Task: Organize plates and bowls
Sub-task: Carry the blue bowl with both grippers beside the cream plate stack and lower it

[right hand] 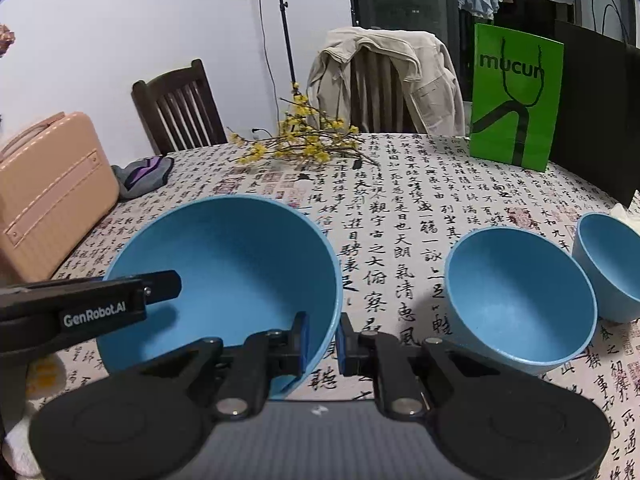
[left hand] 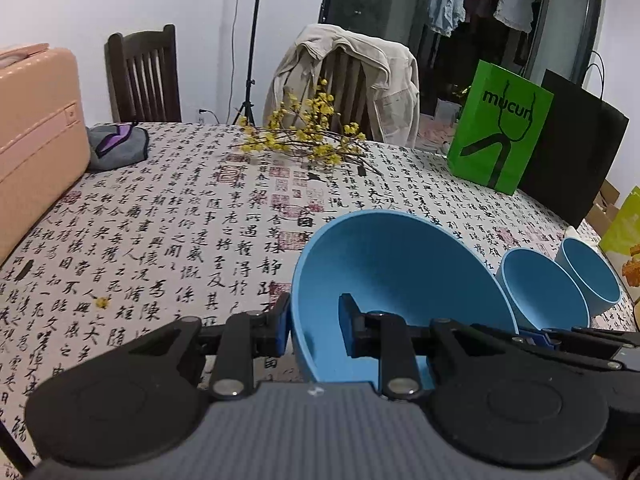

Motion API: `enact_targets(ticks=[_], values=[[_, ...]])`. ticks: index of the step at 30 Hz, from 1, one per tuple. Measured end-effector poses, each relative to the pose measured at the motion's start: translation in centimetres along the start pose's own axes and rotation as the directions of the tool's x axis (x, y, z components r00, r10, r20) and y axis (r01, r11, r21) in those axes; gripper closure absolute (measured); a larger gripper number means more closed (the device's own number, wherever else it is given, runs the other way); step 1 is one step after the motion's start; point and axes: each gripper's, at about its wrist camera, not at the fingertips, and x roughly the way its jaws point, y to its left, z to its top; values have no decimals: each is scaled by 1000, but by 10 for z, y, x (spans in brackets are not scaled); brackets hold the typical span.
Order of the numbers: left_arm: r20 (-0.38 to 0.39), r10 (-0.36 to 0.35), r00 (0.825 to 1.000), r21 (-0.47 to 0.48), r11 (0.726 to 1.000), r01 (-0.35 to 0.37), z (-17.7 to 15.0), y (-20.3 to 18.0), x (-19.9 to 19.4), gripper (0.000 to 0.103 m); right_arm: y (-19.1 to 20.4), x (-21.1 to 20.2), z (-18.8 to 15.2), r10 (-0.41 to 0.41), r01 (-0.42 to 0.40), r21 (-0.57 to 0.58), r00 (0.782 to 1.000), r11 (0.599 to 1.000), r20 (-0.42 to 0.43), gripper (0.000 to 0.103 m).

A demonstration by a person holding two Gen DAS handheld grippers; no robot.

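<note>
Calligraphy-print tablecloth (right hand: 420, 200) covers the whole round table I am working over, with a pale wall behind it. Item one, the large blue bowl (right hand: 240, 264): I have it clamped from both sides and tilted, its far rim raised. My left gripper (left hand: 314, 330) is closed on the bowl's left wall, one finger outside and one inside; my right gripper (right hand: 322, 344) is closed on the right wall in the same way. Item two, a medium blue bowl (right hand: 520, 300), upright on the cloth just right of the large one, apart from it. Item three, a small blue bowl (right hand: 608, 264), beside the medium bowl at the table's right edge; I cannot tell whether the two touch. Further out: a spray of yellow blossoms (right hand: 304, 144) lying at the table's middle, a grey and purple cloth (right hand: 144, 176) near a pink suitcase (right hand: 52, 208) on the left, a green paper bag (right hand: 516, 96) and a black bag (right hand: 596, 112) standing on the right. Beyond the table, two dark wooden chairs, one draped with a beige jacket (right hand: 384, 76), and a light stand (right hand: 284, 20).
</note>
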Motion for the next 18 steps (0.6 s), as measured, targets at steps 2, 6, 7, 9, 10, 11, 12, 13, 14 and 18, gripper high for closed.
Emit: enact_targets(ticks=[2, 6, 7, 9, 10, 11, 12, 13, 14, 18], values=[[2, 5, 1000, -9, 1000, -5, -2, 4, -5, 78, 3, -2, -1, 13, -13, -5, 1000, 1000, 2, 89], [7, 24, 1000, -20, 1000, -24, -10, 11, -14, 78, 9, -4, -4, 30, -30, -17, 1000, 999, 7, 89], [9, 27, 1000, -22, 999, -27, -11, 13, -16, 78, 11, -5, -4, 35, -35, -19, 999, 999, 7, 89], [14, 33, 999, -27, 999, -33, -14, 17, -22, 78, 14, -6, -6, 47, -46, -23, 999, 999, 8, 89], [17, 36, 999, -30, 999, -36, -15, 19, -24, 78, 16, -7, -7, 53, -52, -27, 999, 998, 8, 89], [19, 40, 999, -33, 999, -39, -16, 21, -26, 78, 18, -8, -8, 58, -57, -30, 998, 998, 9, 89], [22, 44, 999, -37, 998, -43, -18, 23, -29, 78, 20, -9, -9, 64, -64, -34, 998, 997, 9, 89], [24, 47, 999, -40, 998, -46, -20, 25, -31, 78, 23, -10, -10, 70, -70, -38, 998, 997, 10, 89], [26, 50, 998, -45, 998, -49, -21, 27, -33, 78, 26, -11, -12, 75, -74, -42, 997, 996, 11, 89], [31, 62, 998, -80, 995, -59, -28, 37, -41, 78, 35, -14, -15, 91, -90, -60, 996, 994, 20, 89]])
